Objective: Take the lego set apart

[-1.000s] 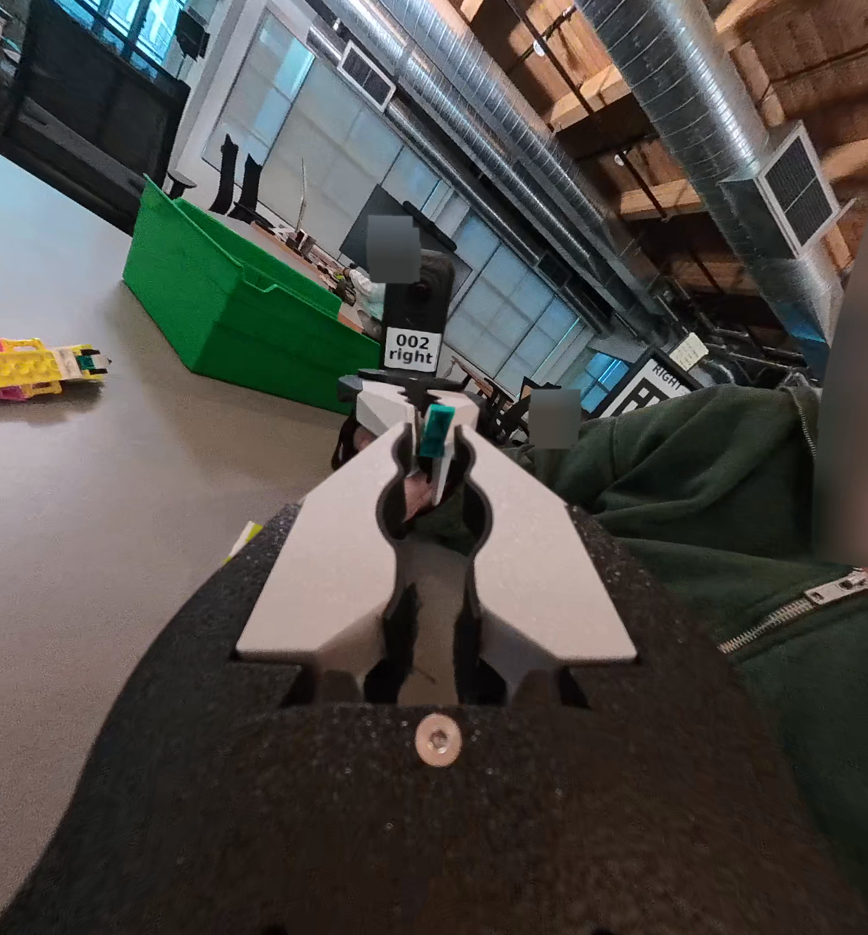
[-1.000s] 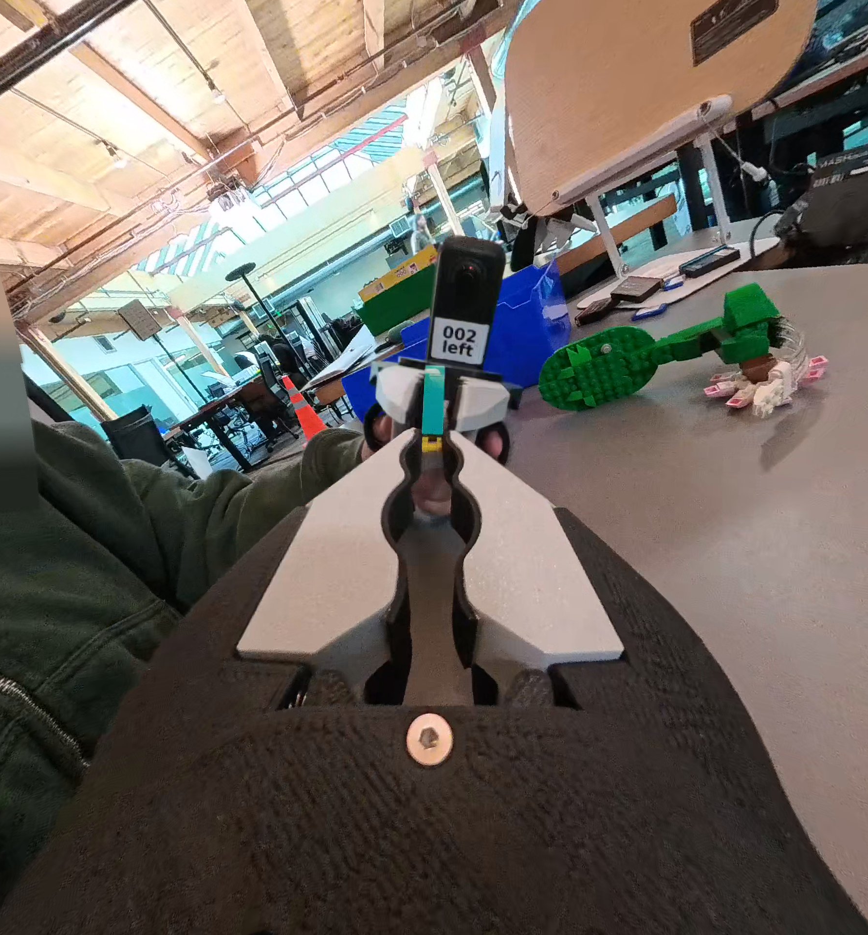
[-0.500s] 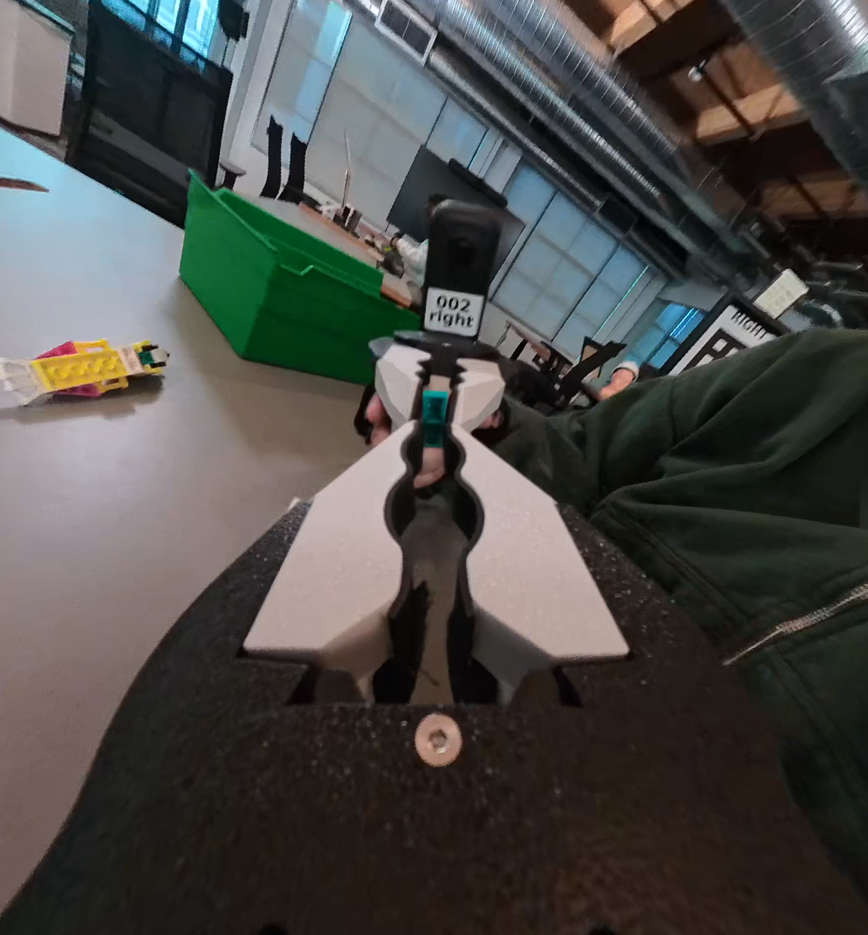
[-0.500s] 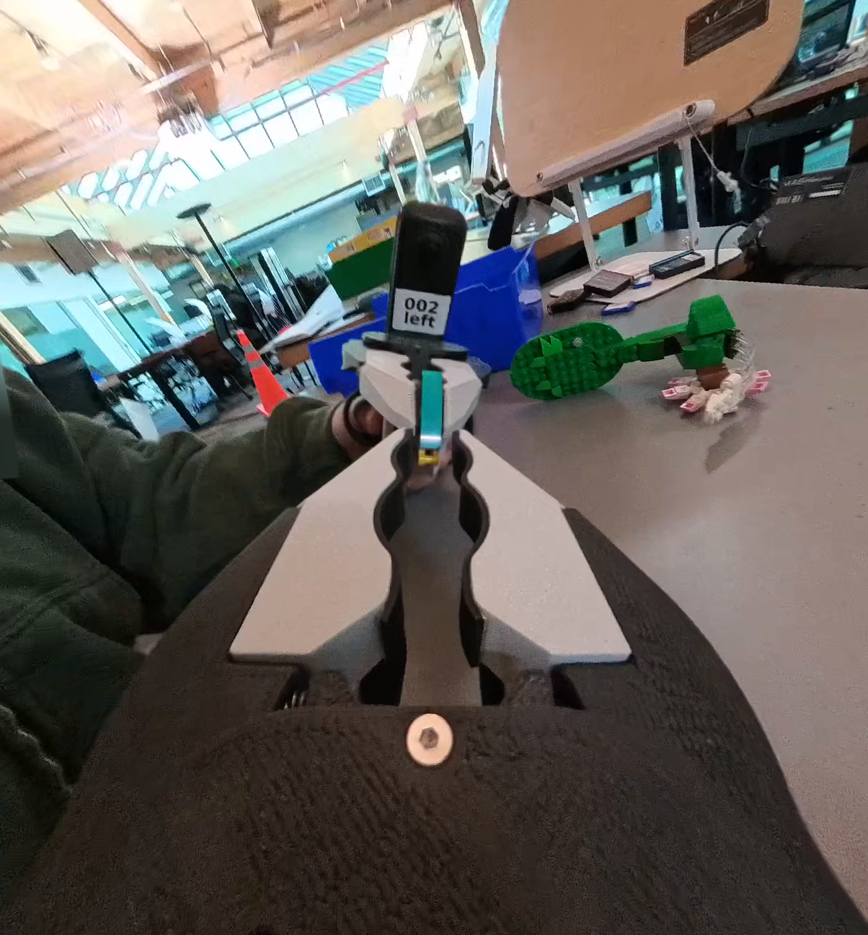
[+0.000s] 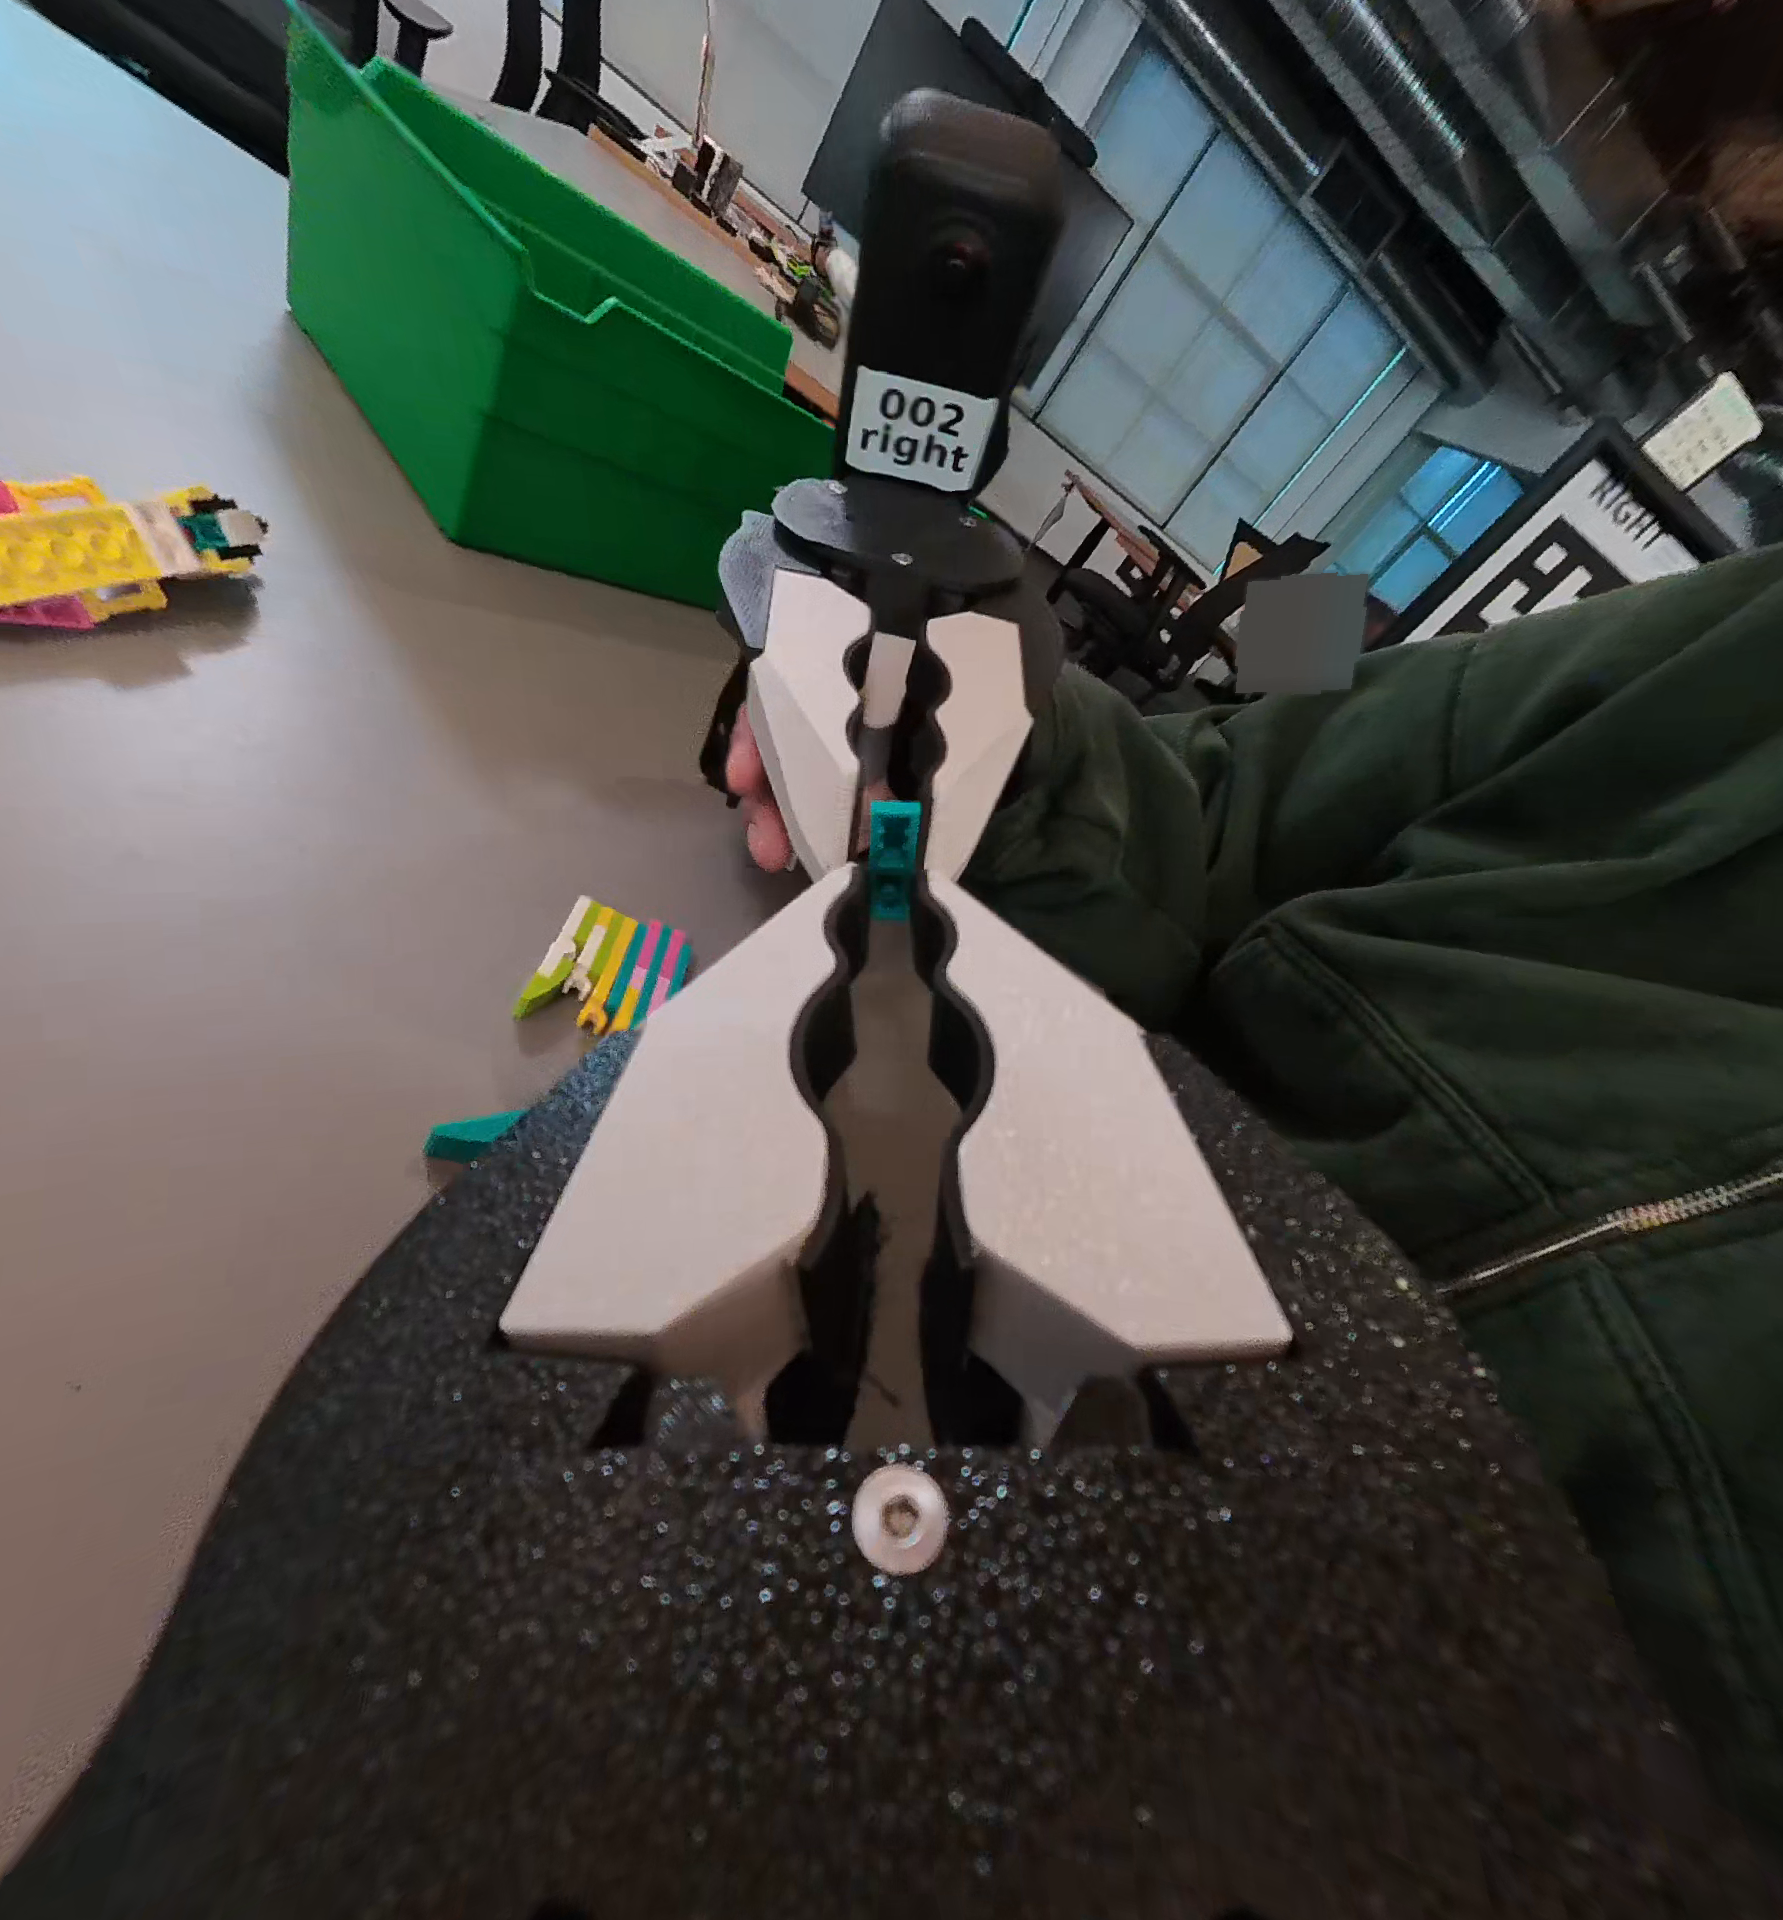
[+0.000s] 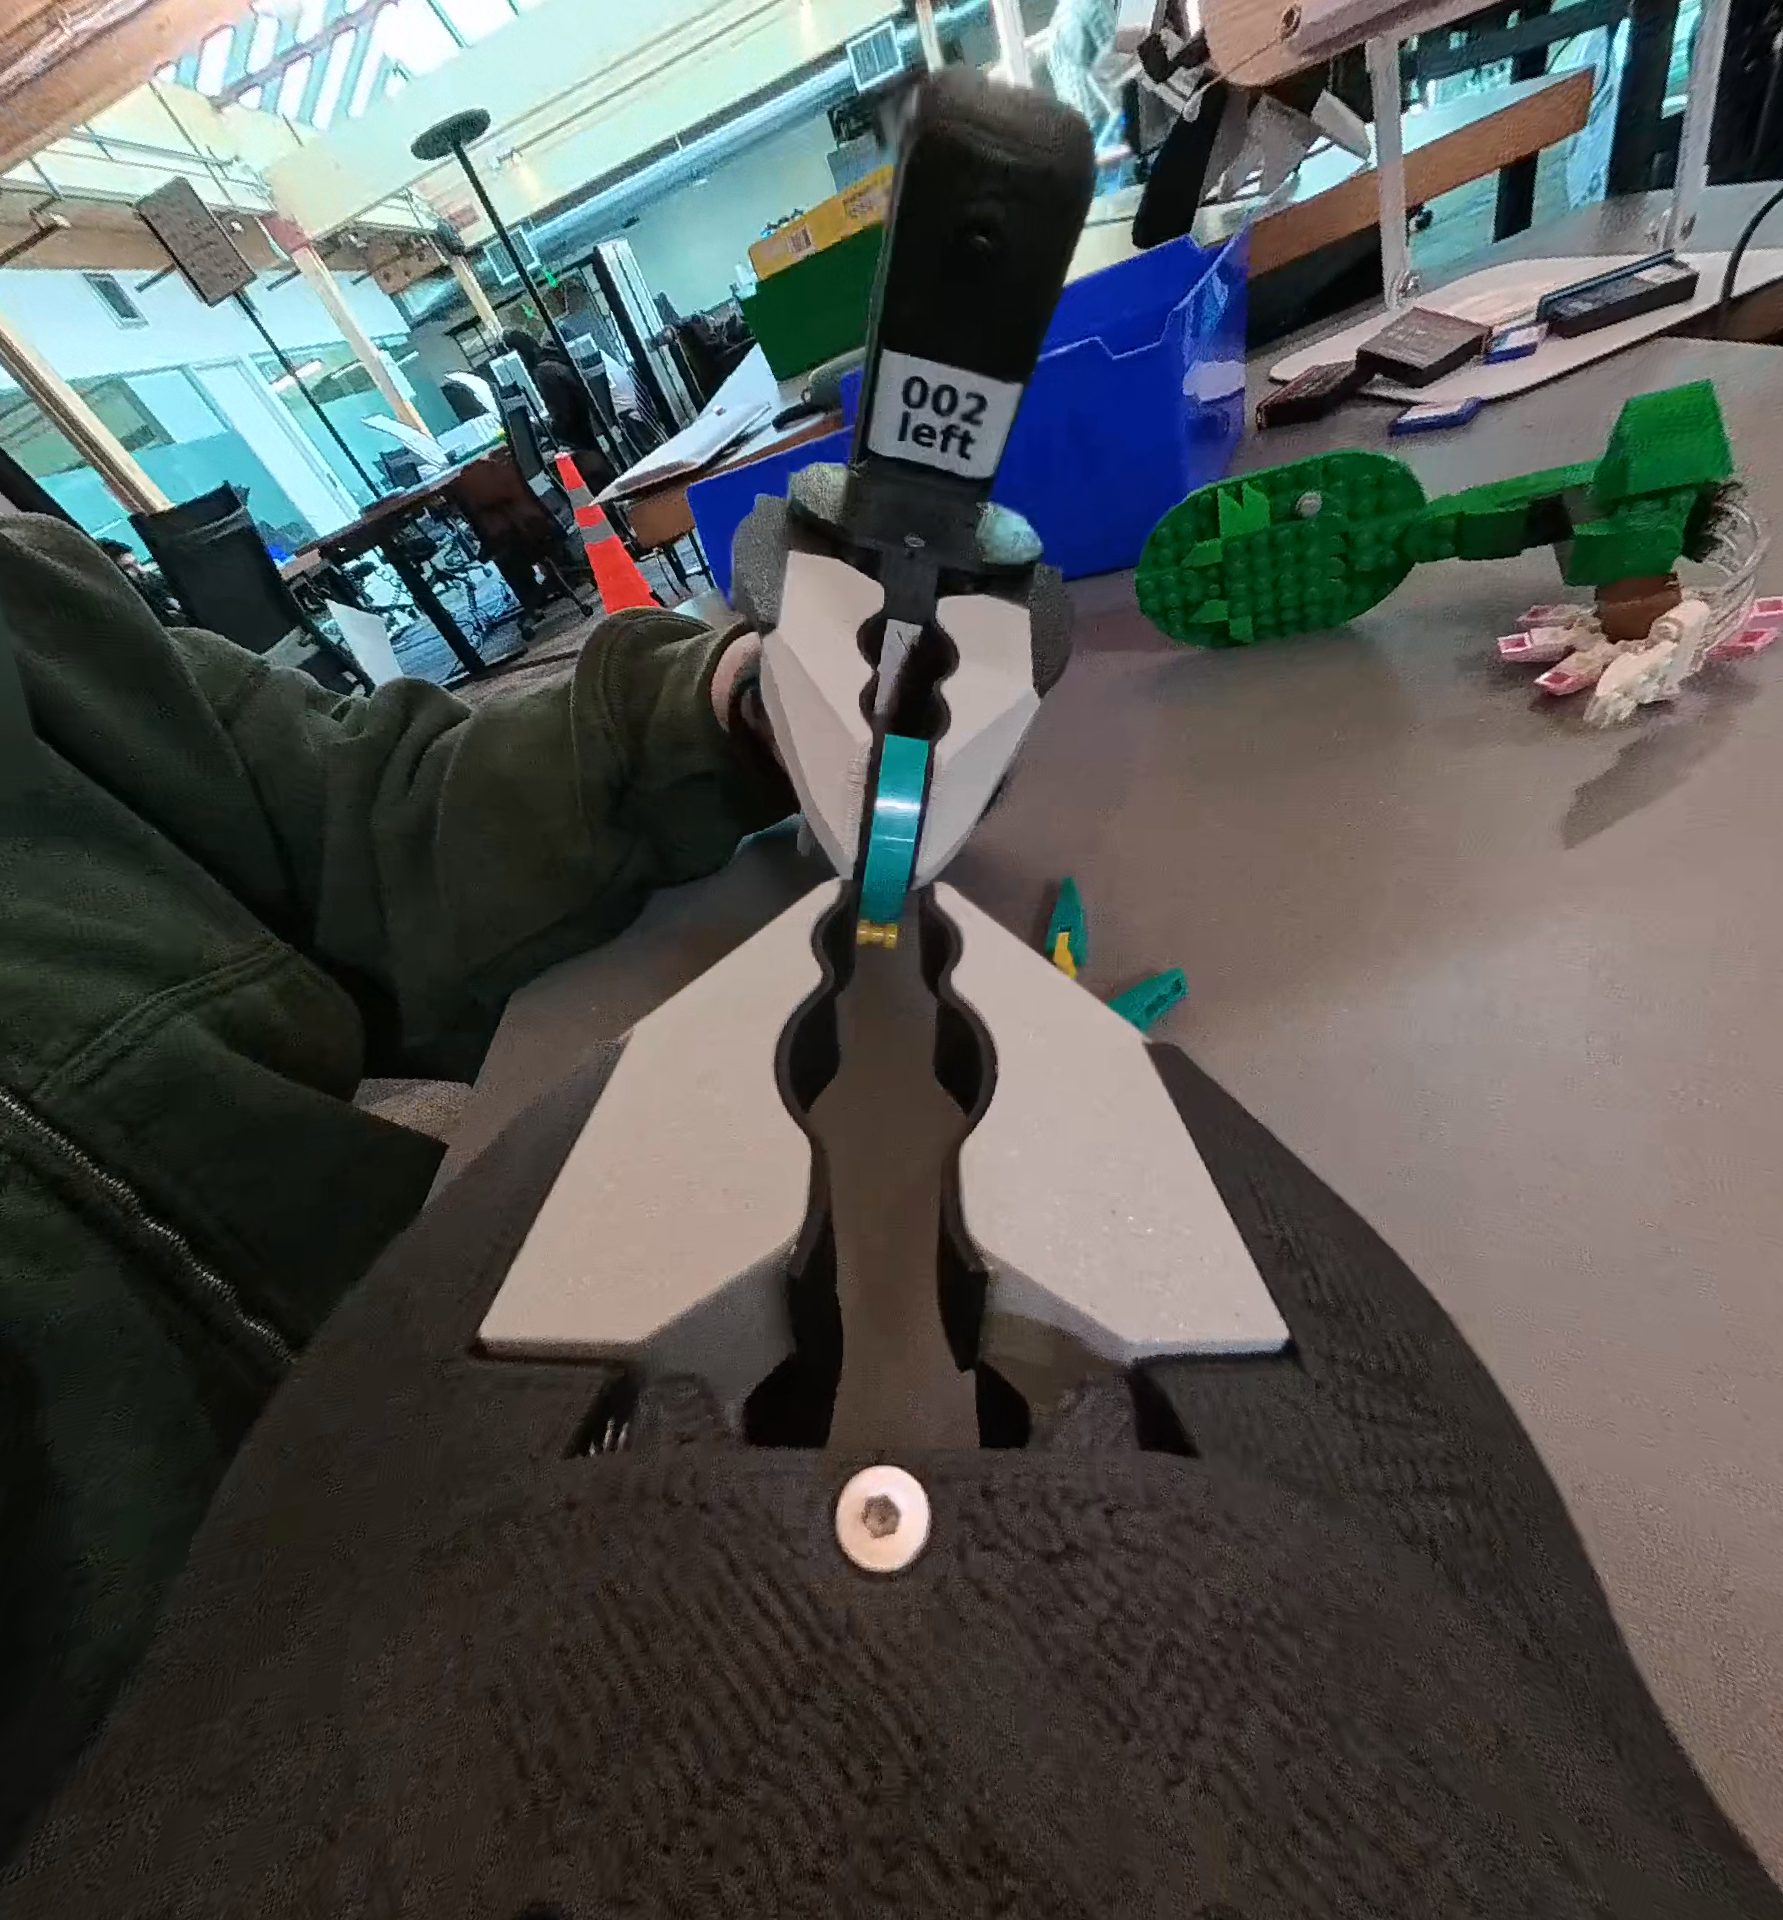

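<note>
My left gripper (image 5: 887,902) and right gripper (image 6: 882,920) face each other tip to tip above the grey table (image 5: 191,935). Both are shut on one small teal lego piece (image 5: 892,857) held between them. In the right wrist view the teal piece (image 6: 892,821) is a curved strip that runs from the left gripper's jaws down to my right fingertips. A small yellow bit (image 6: 876,935) sits at its lower end. A stack of multi-coloured thin plates (image 5: 606,961) and a loose teal piece (image 5: 471,1135) lie on the table below.
A yellow and pink lego assembly (image 5: 56,561) lies far left, by a green bin (image 5: 554,395). A green lego model (image 6: 1282,561) with pink and white parts (image 6: 1645,655) and a blue bin (image 6: 1126,447) stand right. Loose teal pieces (image 6: 1066,925) lie near. A person's green sleeve (image 6: 399,779) flanks both grippers. The grippers are tip to tip, or close to it.
Both grippers have tipped down toward the table, so the loose pieces on it have come into view. The teal piece stays clamped between the two.
</note>
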`<action>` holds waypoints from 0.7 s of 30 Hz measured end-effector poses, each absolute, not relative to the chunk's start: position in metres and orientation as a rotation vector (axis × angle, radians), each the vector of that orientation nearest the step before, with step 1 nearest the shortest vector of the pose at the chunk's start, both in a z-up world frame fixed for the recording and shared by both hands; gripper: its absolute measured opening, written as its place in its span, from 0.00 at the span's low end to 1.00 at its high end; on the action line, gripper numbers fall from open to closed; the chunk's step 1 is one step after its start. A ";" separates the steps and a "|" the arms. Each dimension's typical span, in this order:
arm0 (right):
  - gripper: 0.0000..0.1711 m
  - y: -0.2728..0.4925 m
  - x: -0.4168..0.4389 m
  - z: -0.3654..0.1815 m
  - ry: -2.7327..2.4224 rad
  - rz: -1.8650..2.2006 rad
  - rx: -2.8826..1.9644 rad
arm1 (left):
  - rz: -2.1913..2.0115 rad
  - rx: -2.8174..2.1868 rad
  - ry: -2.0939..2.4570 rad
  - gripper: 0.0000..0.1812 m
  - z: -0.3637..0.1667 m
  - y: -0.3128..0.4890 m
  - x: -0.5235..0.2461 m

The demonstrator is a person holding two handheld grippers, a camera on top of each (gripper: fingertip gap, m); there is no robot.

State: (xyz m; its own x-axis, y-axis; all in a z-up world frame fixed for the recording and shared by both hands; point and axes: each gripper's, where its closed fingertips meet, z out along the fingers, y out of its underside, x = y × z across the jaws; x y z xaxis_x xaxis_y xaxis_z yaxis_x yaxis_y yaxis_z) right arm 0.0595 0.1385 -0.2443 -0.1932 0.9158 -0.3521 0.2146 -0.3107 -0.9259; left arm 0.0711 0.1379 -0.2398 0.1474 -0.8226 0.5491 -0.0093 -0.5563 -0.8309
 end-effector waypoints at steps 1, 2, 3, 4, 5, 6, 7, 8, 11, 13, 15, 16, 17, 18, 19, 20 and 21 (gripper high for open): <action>0.05 0.140 0.059 -0.245 -1.334 1.551 -1.494 | -1.508 -1.738 0.777 0.03 -0.240 0.139 0.071; 0.05 0.141 0.059 -0.243 -1.314 1.567 -1.499 | -1.546 -1.731 0.742 0.03 -0.238 0.141 0.070; 0.05 0.142 0.059 -0.240 -1.281 1.601 -1.503 | -1.591 -1.714 0.704 0.03 -0.234 0.142 0.070; 0.03 0.144 0.060 -0.237 -1.245 1.645 -1.507 | -1.634 -1.696 0.669 0.04 -0.231 0.143 0.069; 0.03 0.145 0.060 -0.234 -1.212 1.689 -1.507 | -1.673 -1.678 0.642 0.04 -0.227 0.144 0.068; 0.03 0.145 0.060 -0.230 -1.179 1.731 -1.500 | -1.705 -1.666 0.632 0.04 -0.226 0.144 0.068; 0.03 0.146 0.061 -0.227 -1.147 1.767 -1.495 | -1.724 -1.658 0.629 0.04 -0.225 0.143 0.067; 0.03 0.147 0.061 -0.225 -1.125 1.797 -1.492 | -1.727 -1.643 0.628 0.04 -0.223 0.143 0.067; 0.03 0.149 0.062 -0.223 -1.091 1.830 -1.492 | -1.720 -1.605 0.613 0.05 -0.219 0.145 0.066; 0.03 0.149 0.062 -0.222 -1.081 1.844 -1.489 | -1.731 -1.582 0.599 0.05 -0.216 0.146 0.065; 0.03 0.149 0.062 -0.221 -1.080 1.845 -1.486 | -1.730 -1.573 0.596 0.05 -0.215 0.146 0.065; 0.03 0.149 0.062 -0.221 -1.079 1.845 -1.485 | -1.726 -1.569 0.594 0.04 -0.215 0.146 0.065; 0.03 0.149 0.062 -0.221 -1.079 1.843 -1.484 | -1.722 -1.566 0.593 0.04 -0.215 0.147 0.065; 0.03 0.149 0.062 -0.221 -1.078 1.840 -1.481 | -1.717 -1.562 0.591 0.04 -0.214 0.147 0.066; 0.03 0.149 0.062 -0.220 -1.076 1.837 -1.478 | -1.714 -1.558 0.589 0.04 -0.214 0.147 0.066; 0.03 0.149 0.061 -0.220 -1.075 1.832 -1.476 | -1.711 -1.553 0.587 0.04 -0.214 0.148 0.066; 0.03 0.150 0.061 -0.220 -1.072 1.824 -1.475 | -1.706 -1.550 0.584 0.04 -0.213 0.148 0.065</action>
